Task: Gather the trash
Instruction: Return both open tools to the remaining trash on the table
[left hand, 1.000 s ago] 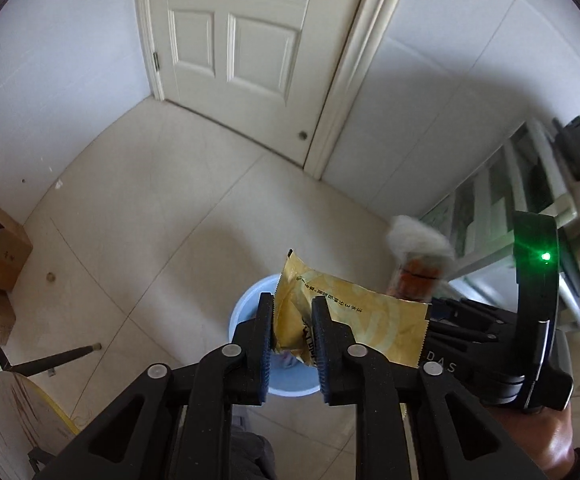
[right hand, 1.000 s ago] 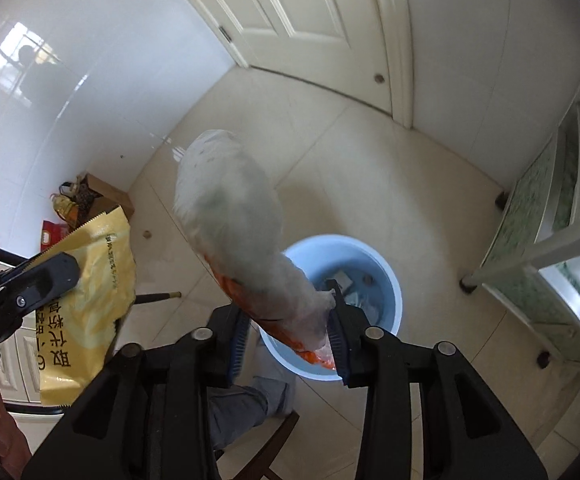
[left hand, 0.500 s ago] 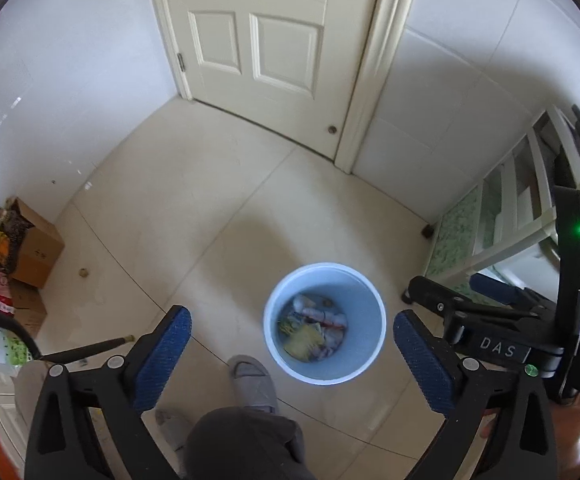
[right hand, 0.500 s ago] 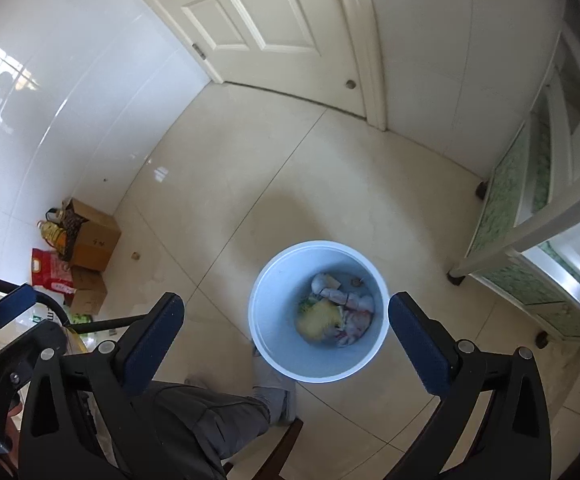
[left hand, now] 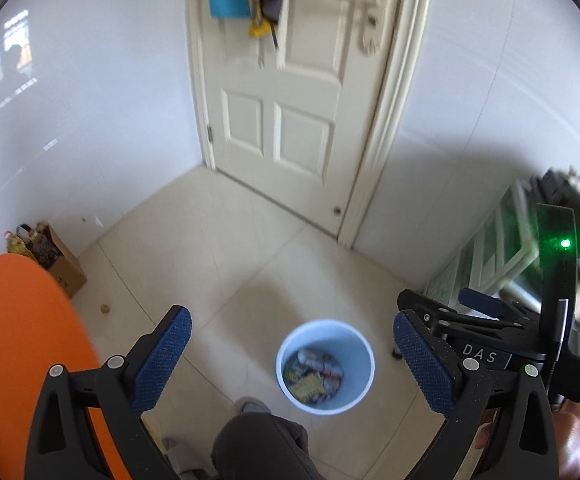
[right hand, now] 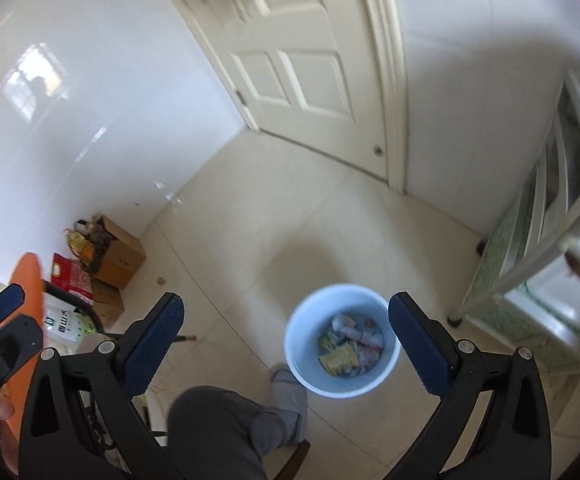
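Observation:
A pale blue bin (left hand: 360,376) (right hand: 302,354) stands on the tiled floor below both grippers. Inside it lie a yellow snack packet (left hand: 308,385) (right hand: 338,357) and several white and red wrappers (right hand: 364,340). My left gripper (left hand: 292,364) hangs high above the bin, open, with nothing between its blue pads. The right gripper (right hand: 285,350) is also open and empty, well above the bin. In the left wrist view the right gripper's body (left hand: 486,340) shows at the right edge.
A cream door (left hand: 290,120) closes the far corner. Cardboard boxes (right hand: 119,254) and bags sit by the left wall. An orange round surface (left hand: 21,344) is at the left, a green-and-white rack (right hand: 530,272) at the right. The person's grey trouser leg (right hand: 217,428) and slipper (right hand: 287,394) are beside the bin.
Both grippers opened wide, letting go of the yellow packet and the white-and-orange wrapper, which now lie in the bin. Both have since risen and tilted up, so more of the door shows.

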`<action>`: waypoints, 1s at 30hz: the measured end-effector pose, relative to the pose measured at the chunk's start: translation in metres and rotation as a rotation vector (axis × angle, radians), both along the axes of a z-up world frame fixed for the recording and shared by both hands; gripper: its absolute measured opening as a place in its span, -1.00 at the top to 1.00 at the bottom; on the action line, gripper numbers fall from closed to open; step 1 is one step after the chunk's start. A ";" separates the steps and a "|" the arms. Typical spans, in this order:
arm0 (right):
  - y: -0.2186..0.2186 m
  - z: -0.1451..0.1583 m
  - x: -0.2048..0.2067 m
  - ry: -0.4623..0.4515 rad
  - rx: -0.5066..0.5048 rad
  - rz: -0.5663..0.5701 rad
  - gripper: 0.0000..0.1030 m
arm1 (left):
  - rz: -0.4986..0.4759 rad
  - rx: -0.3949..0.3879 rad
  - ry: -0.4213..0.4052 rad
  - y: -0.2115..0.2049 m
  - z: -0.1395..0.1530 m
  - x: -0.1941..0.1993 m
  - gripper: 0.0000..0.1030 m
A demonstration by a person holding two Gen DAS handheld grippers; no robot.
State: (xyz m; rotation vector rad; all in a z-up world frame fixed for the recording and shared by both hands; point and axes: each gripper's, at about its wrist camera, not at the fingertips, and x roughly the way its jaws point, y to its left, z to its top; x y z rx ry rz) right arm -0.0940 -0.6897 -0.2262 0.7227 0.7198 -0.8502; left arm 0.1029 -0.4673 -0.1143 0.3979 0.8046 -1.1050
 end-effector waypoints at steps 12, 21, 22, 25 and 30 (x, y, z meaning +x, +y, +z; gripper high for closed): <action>0.107 0.131 0.063 -0.139 -0.251 0.184 -1.00 | 0.221 -0.218 -0.108 0.199 0.076 0.013 -0.98; 0.220 0.202 0.138 -0.253 -0.396 0.418 -1.00 | 0.516 -0.334 -0.237 0.379 0.109 -0.008 -0.99; 0.233 0.207 0.149 -0.263 -0.409 0.453 -1.00 | 0.553 -0.345 -0.252 0.400 0.112 -0.012 -0.99; 0.271 0.219 0.177 -0.284 -0.451 0.539 -1.00 | 0.646 -0.357 -0.291 0.444 0.113 -0.032 -0.99; 0.329 0.231 0.211 -0.313 -0.493 0.675 -1.00 | 0.795 -0.352 -0.352 0.502 0.107 -0.070 -0.99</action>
